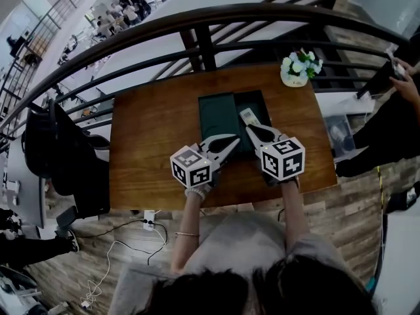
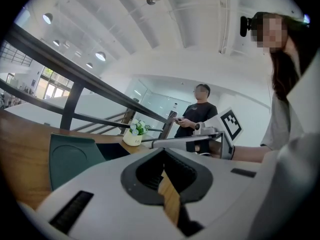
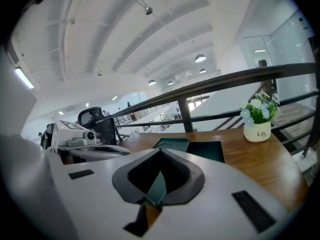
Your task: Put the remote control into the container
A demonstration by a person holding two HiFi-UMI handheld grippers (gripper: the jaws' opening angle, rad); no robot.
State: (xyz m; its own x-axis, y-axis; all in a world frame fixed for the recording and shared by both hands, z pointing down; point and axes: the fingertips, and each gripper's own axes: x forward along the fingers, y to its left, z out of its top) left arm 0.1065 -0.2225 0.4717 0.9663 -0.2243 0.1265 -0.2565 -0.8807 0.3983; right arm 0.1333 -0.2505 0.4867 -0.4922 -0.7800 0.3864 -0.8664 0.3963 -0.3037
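A dark green container (image 1: 216,113) lies open at the middle of the wooden table (image 1: 151,143), its lid half on the left and the darker box half (image 1: 259,104) on the right. A pale remote control (image 1: 248,116) lies in the box half. My right gripper (image 1: 250,129) is shut and empty, its tips just short of the remote's near end. In the right gripper view the right gripper (image 3: 160,152) points over the container (image 3: 172,144). The left gripper (image 1: 234,138) is shut and empty over the container's near edge. The left gripper view shows the left gripper (image 2: 163,152) beside the lid (image 2: 70,159).
A white pot of flowers (image 1: 300,69) stands at the table's far right corner. A black railing (image 1: 197,25) runs behind the table. A person in black (image 1: 394,117) stands to the right. A black chair with a bag (image 1: 65,156) sits at the left.
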